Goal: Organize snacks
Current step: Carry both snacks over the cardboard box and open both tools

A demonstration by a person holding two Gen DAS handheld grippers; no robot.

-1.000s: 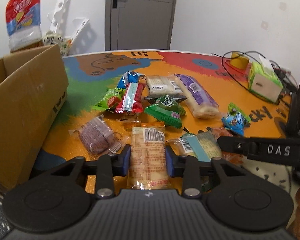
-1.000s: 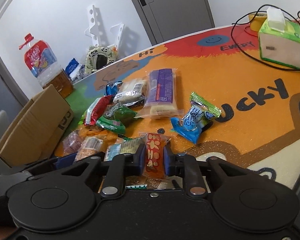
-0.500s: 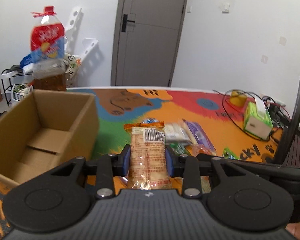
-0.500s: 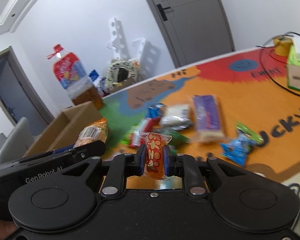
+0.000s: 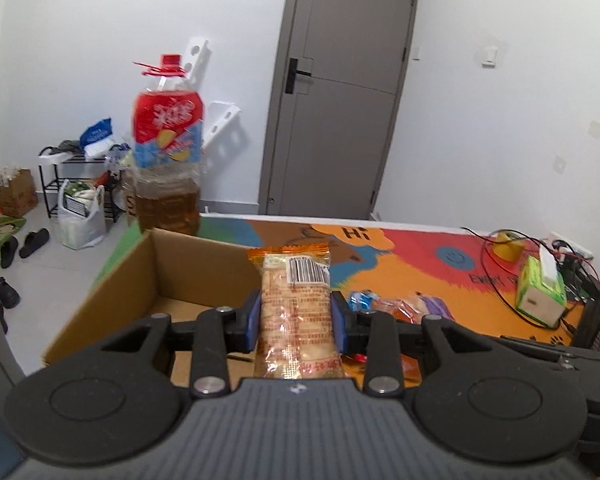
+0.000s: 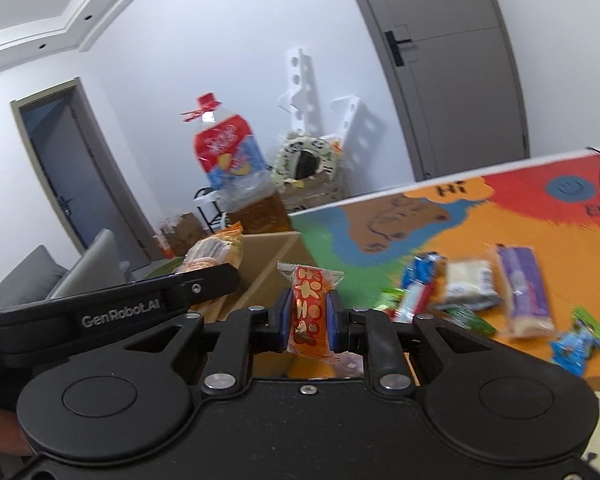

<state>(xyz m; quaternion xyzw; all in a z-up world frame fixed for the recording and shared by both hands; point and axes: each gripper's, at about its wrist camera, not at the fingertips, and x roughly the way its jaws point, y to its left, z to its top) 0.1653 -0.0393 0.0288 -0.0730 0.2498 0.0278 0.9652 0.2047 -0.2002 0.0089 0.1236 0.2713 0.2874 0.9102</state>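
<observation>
My left gripper (image 5: 296, 316) has its jaws pinching the orange-wrapped cracker pack (image 5: 296, 308) across its width, barcode end up, the pack upright between the blue pads. My right gripper (image 6: 308, 316) has its jaws pressed nearly together on the red flower-print snack (image 6: 310, 308), also upright. Neither grip has altered since a second ago; both packs sit in the jaws as before.

What has changed is the setting behind them. A second ago both packs hung low over the heap of snacks on the counter. Now the cracker pack stands before the open cardboard box (image 5: 148, 280), with the box's bare floor visible to its left, and the loose snacks (image 5: 400, 304) have dropped to a small strip behind the right jaw. In the right wrist view the red snack is raised in front of the box's near corner (image 6: 276, 256), and the left gripper, cracker pack in its tip, crosses that view at the left.

The box sits at the counter's left edge. A large oil bottle (image 5: 166, 152) stands just beyond its far wall. The remaining snacks (image 6: 480, 292) lie mid-counter, right of the box. A green tissue box (image 5: 540, 296) is near the right edge, among cables.
</observation>
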